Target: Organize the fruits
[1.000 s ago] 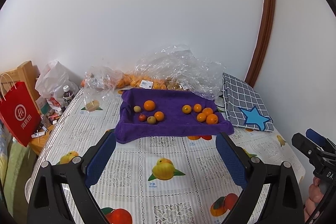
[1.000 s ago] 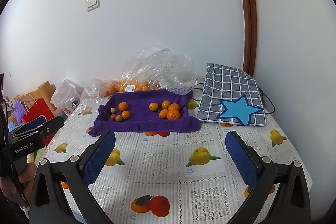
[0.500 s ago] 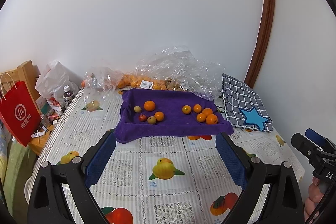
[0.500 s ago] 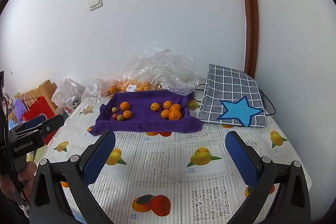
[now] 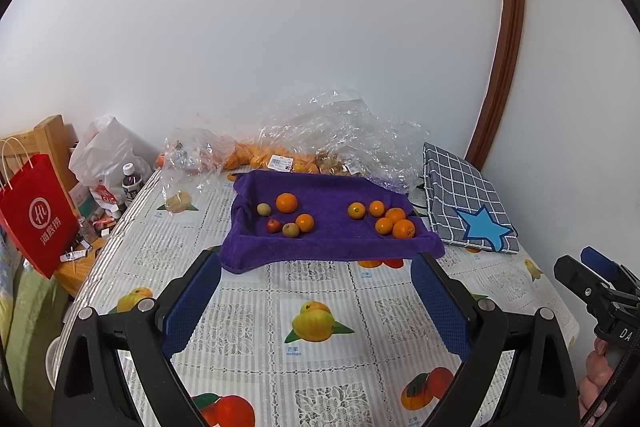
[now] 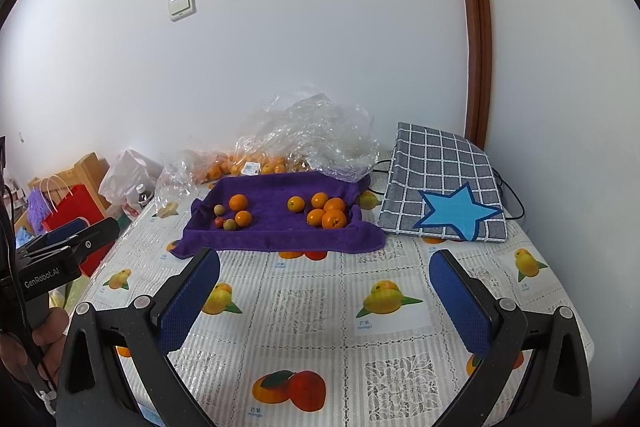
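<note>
Fruit-print cloth-covered surface (image 5: 320, 291) against white wall (image 5: 320, 47); purple towel (image 5: 328, 235) holds fruits; both grippers' jaws wide, empty.

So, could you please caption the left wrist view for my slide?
Open left gripper faces two fruit clusters on a purple towel.
</note>
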A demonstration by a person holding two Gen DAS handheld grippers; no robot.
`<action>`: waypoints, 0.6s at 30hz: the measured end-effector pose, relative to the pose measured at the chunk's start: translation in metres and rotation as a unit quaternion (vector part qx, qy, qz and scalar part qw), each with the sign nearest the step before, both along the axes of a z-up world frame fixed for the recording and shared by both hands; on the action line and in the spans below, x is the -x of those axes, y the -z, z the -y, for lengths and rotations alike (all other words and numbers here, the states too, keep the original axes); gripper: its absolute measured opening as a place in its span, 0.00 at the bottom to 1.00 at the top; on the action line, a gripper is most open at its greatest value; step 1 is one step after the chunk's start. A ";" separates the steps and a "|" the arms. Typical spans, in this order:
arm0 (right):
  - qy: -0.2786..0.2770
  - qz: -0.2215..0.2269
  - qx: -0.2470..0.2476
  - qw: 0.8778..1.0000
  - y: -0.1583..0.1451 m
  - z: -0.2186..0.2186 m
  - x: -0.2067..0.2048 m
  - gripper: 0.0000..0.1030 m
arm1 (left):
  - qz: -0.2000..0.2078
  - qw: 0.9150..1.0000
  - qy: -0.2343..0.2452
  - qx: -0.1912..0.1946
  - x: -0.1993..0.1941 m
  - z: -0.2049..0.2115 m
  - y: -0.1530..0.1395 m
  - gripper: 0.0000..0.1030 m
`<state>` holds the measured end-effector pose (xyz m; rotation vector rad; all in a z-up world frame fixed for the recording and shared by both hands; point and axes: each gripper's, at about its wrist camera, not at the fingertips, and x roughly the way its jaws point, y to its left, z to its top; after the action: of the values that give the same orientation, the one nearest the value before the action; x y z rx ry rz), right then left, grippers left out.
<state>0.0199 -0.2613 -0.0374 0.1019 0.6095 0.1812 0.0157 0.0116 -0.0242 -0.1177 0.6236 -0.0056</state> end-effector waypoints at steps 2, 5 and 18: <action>0.001 0.000 0.001 1.000 0.000 0.000 0.000 1.00 | 0.000 1.000 0.000 0.001 0.001 0.000 -0.001 0.94; 0.000 0.001 0.000 1.000 -0.001 0.000 0.001 1.00 | 0.001 1.000 -0.001 0.000 0.001 -0.001 -0.002 0.93; -0.001 0.002 0.003 1.000 -0.002 0.000 0.002 1.00 | 0.001 1.000 -0.002 0.001 0.003 0.000 -0.002 0.93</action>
<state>0.0179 -0.2614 -0.0354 0.0959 0.6055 0.1809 0.0129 0.0115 -0.0221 -0.1201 0.6208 -0.0020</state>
